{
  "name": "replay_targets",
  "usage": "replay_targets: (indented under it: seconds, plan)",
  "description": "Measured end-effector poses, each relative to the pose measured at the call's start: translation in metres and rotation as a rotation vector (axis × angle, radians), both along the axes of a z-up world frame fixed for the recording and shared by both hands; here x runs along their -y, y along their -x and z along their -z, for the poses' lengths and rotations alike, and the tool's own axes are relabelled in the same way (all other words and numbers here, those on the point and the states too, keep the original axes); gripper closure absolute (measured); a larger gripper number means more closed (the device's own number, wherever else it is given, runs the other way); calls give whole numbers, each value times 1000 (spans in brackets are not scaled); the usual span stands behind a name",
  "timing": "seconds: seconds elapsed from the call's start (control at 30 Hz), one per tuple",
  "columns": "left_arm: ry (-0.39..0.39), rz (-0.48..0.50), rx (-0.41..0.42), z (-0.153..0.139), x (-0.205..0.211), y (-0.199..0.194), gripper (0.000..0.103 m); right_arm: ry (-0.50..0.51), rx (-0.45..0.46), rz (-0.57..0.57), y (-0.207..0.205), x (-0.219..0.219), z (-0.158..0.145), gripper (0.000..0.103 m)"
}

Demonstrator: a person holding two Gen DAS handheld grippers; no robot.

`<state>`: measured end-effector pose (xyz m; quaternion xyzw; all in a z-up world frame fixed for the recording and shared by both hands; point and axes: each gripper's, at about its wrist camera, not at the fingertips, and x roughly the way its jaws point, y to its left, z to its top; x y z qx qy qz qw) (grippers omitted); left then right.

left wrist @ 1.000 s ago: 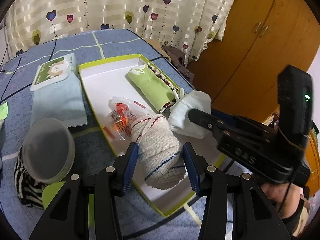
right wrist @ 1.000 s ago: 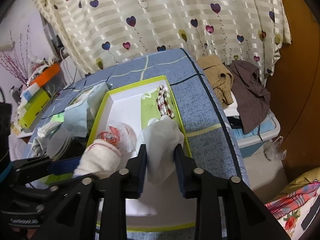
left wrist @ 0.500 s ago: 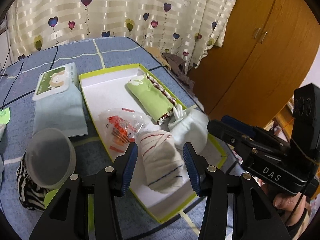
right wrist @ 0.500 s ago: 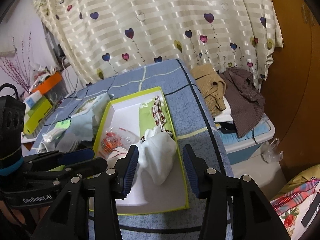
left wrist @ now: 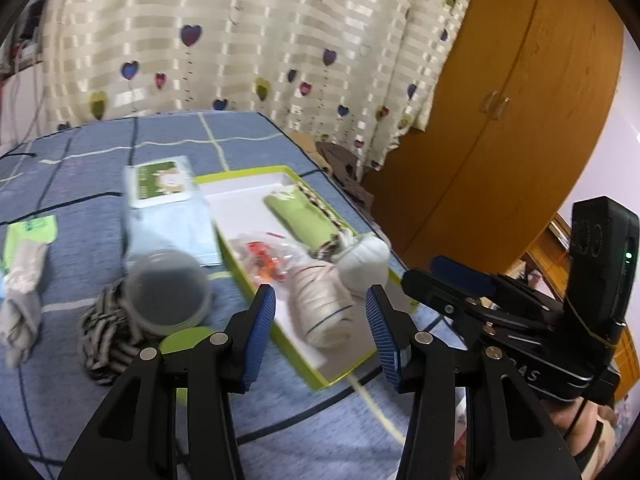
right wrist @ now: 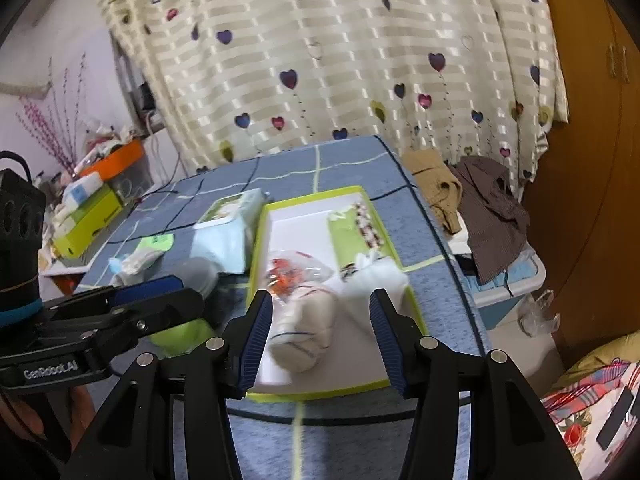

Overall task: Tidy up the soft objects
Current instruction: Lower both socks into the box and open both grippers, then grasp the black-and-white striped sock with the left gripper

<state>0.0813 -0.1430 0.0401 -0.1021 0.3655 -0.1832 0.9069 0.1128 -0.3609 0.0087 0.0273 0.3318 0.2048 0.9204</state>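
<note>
Both grippers have pulled back and up from the tray — the right gripper (right wrist: 320, 312), whose jaws have just been opening, has let go of the white cloth bundle (right wrist: 380, 280), and nothing sits between its fingers. Left gripper (left wrist: 320, 312) stands open and empty too. Just beyond its fingertips the striped rolled towel (left wrist: 322, 304) lies in the green-rimmed tray (left wrist: 340, 376); the white bundle rests touching it on the right. Farther on lie a plastic packet (left wrist: 268, 256) and a green rolled cloth (left wrist: 302, 216).
</note>
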Motion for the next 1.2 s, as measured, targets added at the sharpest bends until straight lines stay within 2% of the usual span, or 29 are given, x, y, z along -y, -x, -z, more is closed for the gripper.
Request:
replay_targets:
  seconds: [0.5, 0.73, 1.2]
  plan:
    - [13, -93, 27, -2, -60, 28, 54, 28, 28, -87, 25, -58, -15, 52]
    - [14, -176, -7, 9, -97, 34, 54, 40, 20, -144, 26, -83, -12, 52]
    - [11, -235, -40, 24, -127, 31, 55, 43, 14, -186, 23, -101, -10, 52]
